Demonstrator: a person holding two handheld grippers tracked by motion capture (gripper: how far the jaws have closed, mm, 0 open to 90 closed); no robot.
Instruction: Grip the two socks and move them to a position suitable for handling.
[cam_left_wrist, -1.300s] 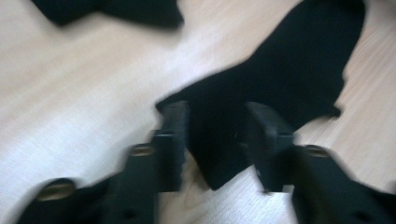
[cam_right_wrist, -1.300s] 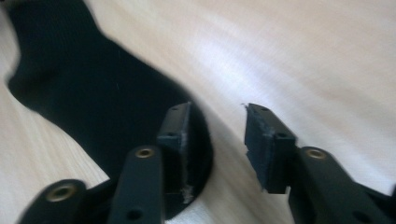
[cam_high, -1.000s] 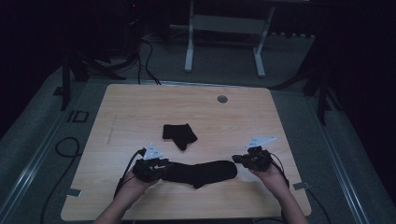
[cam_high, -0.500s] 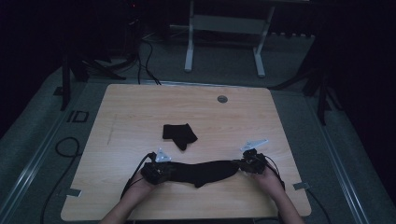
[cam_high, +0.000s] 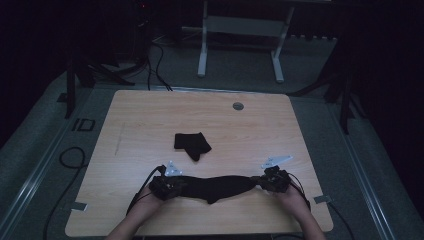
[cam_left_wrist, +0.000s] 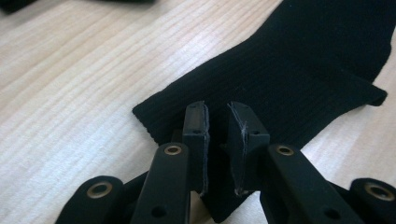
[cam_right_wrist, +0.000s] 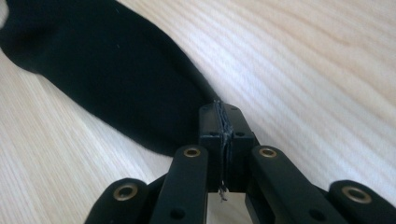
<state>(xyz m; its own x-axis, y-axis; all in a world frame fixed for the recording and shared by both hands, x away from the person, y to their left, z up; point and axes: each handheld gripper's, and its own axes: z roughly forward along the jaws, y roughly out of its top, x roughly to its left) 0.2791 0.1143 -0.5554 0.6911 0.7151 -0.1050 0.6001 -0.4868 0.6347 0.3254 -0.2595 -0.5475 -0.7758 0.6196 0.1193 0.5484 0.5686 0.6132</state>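
Both grippers are closing in on sock ends: right gripper (cam_high: 264, 181) is now pinching toe, left gripper (cam_high: 181, 184) w/ jaws apart at cuff; long sock (cam_high: 220, 186) is stretching flatter.

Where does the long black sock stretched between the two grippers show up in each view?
High view: the long black sock lies near the table's front edge, between the left gripper and right gripper.
Left gripper view: upper right, its cuff at the jaws.
Right gripper view: upper left, its end pinched by the shut jaws.
Shared landmark: the wooden table.
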